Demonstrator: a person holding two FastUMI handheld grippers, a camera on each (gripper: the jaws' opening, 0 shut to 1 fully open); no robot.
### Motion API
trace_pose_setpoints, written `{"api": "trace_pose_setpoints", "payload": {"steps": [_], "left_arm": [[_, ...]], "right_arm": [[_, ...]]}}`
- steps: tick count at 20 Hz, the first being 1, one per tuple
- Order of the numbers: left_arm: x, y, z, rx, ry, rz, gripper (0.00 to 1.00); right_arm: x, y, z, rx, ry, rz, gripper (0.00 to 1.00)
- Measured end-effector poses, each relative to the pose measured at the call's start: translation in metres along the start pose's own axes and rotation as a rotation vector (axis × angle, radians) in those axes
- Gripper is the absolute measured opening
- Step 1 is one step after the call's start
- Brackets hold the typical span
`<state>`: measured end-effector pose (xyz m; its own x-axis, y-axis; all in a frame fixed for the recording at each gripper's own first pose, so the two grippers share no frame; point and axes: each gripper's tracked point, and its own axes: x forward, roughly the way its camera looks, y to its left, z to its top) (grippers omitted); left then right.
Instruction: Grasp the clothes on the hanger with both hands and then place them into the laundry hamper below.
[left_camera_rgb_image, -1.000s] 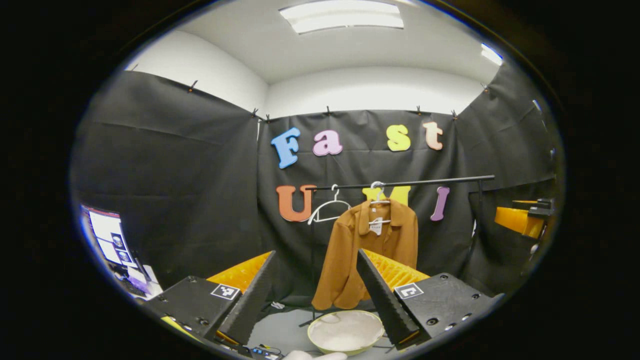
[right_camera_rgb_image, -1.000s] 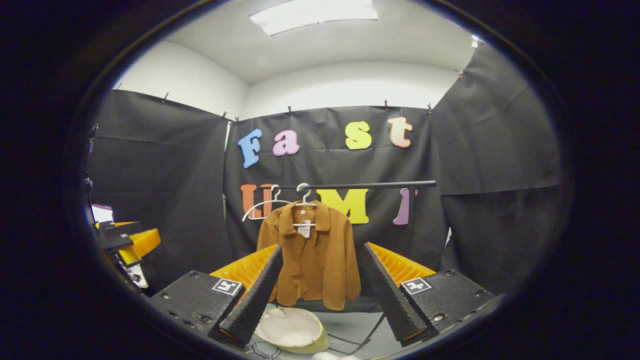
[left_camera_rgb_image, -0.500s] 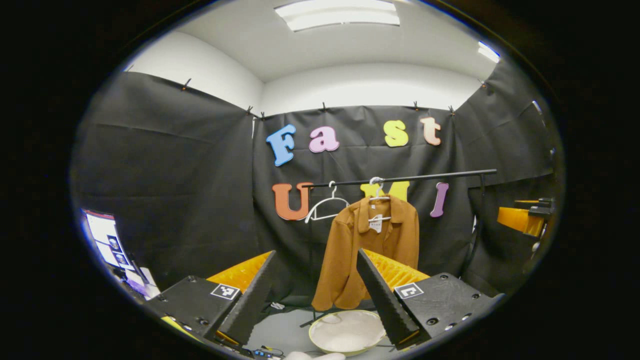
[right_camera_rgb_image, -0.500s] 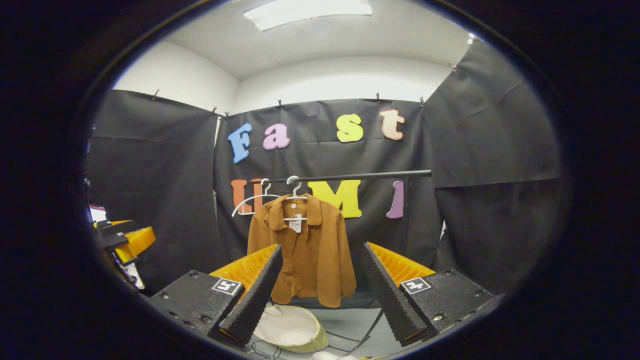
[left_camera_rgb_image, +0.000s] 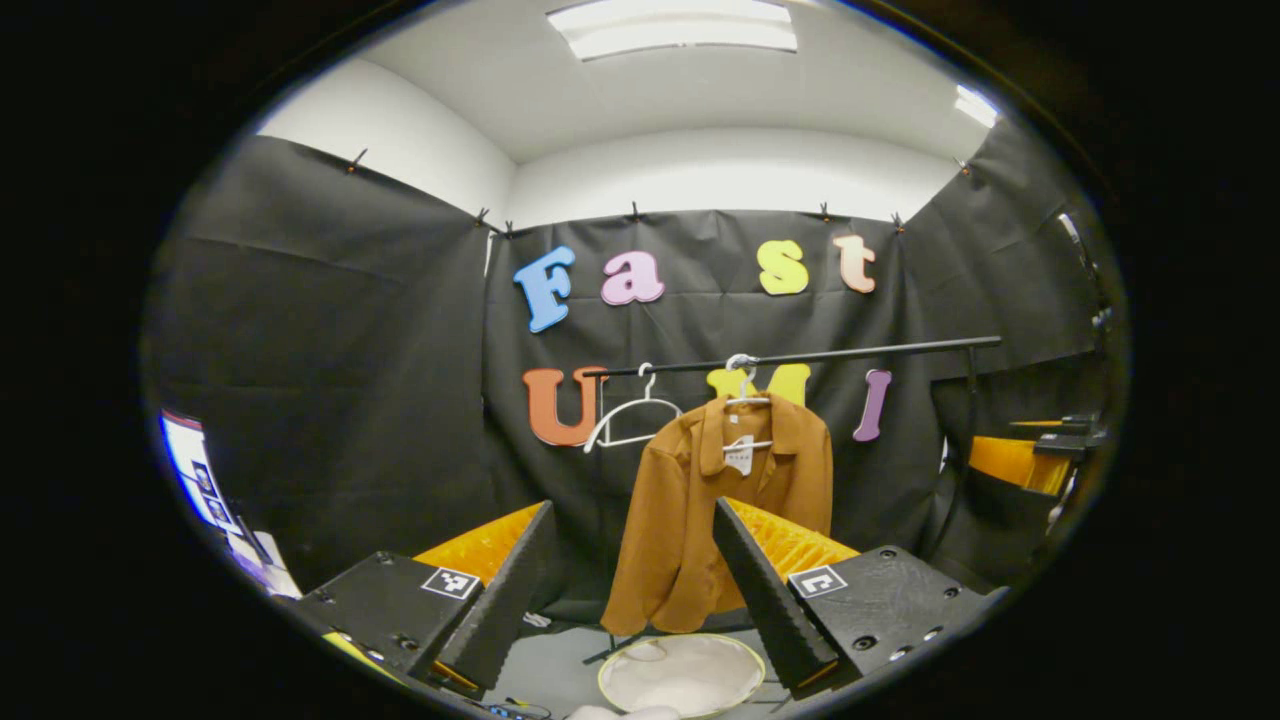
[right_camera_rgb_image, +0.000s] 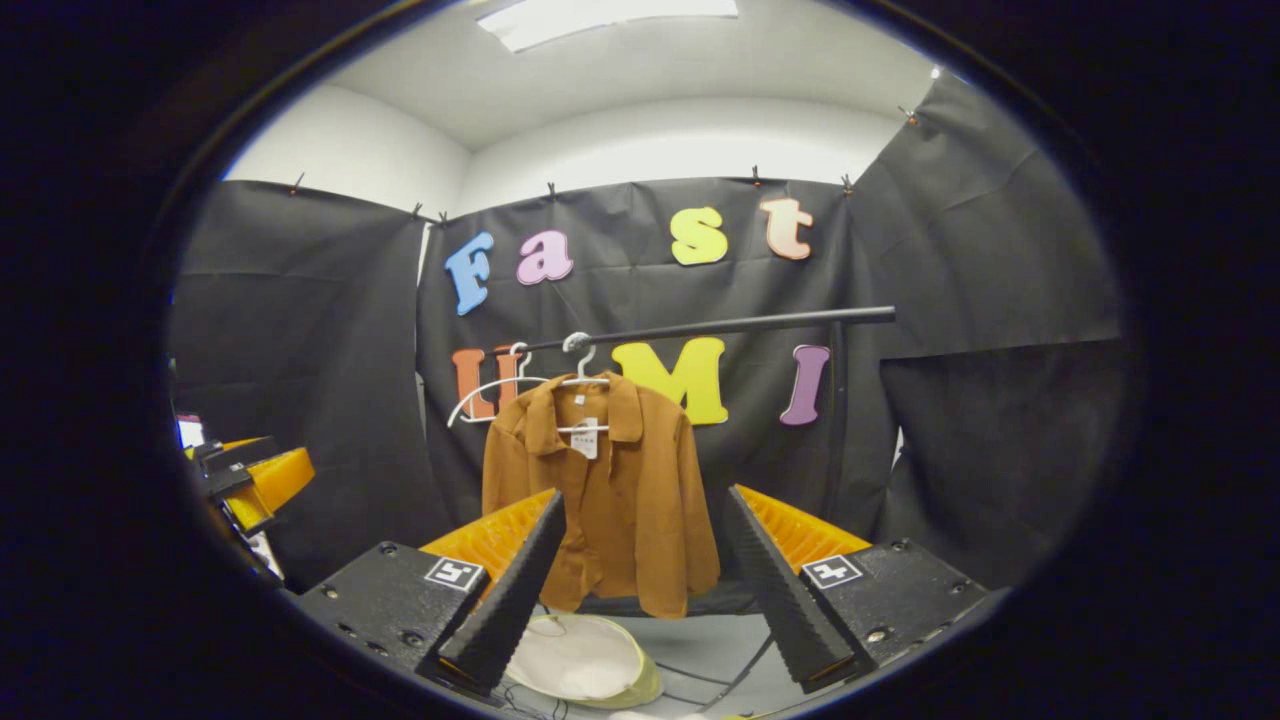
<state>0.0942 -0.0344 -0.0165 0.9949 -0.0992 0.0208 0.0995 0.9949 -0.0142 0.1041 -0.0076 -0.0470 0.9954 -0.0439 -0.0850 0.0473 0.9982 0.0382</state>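
Two hand-held grippers, mine, both with fingers spread apart and holding nothing: left hand-held gripper (left_camera_rgb_image: 630, 585), right hand-held gripper (right_camera_rgb_image: 645, 580).

One jacket (left_camera_rgb_image: 725, 520), brown, on a white hanger (left_camera_rgb_image: 741, 390) hooked over a dark rail (left_camera_rgb_image: 800, 356). Well apart from both of my grippers; not yet touched. In the right gripper view the jacket (right_camera_rgb_image: 600, 500) hangs ahead between my fingers, hem free.

One spare hanger (left_camera_rgb_image: 635, 420), white, bare, on the same rail just beside the jacket.

One hamper (left_camera_rgb_image: 682, 675), round, pale inside, on the floor below the jacket and a little toward me; it also shows low in the right gripper view (right_camera_rgb_image: 585, 665).

Step in hand, as I judge it: approach. To do it well I should bring both grippers in level, one to each shoulder, and close on cloth, not on the hanger wire. Lift the shoulders up and off the hanger ends, or the hanger will likely swing or come off the rail. The cloth looks soft and will sag, so keep both grips until it is over the hamper.

Writing: one small white tag (right_camera_rgb_image: 584, 437) at the collar, print too small to read. Square coded markers on my gripper bodies, no words.
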Motion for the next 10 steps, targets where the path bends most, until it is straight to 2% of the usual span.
{"api": "trace_pose_setpoints", "payload": {"steps": [3, 5, 8, 10], "left_arm": [[0.038, -0.016, -0.011, -0.013, 0.002, -0.005, 0.96], [0.068, -0.031, -0.017, -0.035, -0.001, -0.017, 1.0], [0.117, -0.057, -0.03, -0.079, -0.004, -0.056, 1.0], [0.151, -0.065, -0.034, -0.061, -0.036, -0.053, 1.0]], "right_arm": [[0.04, -0.002, -0.009, -0.001, 0.013, 0.02, 1.0], [0.072, -0.008, -0.013, 0.0, 0.017, 0.022, 1.0], [0.122, -0.015, -0.019, 0.015, 0.026, 0.035, 1.0], [0.156, -0.014, -0.024, 0.02, 0.037, 0.049, 1.0]]}}
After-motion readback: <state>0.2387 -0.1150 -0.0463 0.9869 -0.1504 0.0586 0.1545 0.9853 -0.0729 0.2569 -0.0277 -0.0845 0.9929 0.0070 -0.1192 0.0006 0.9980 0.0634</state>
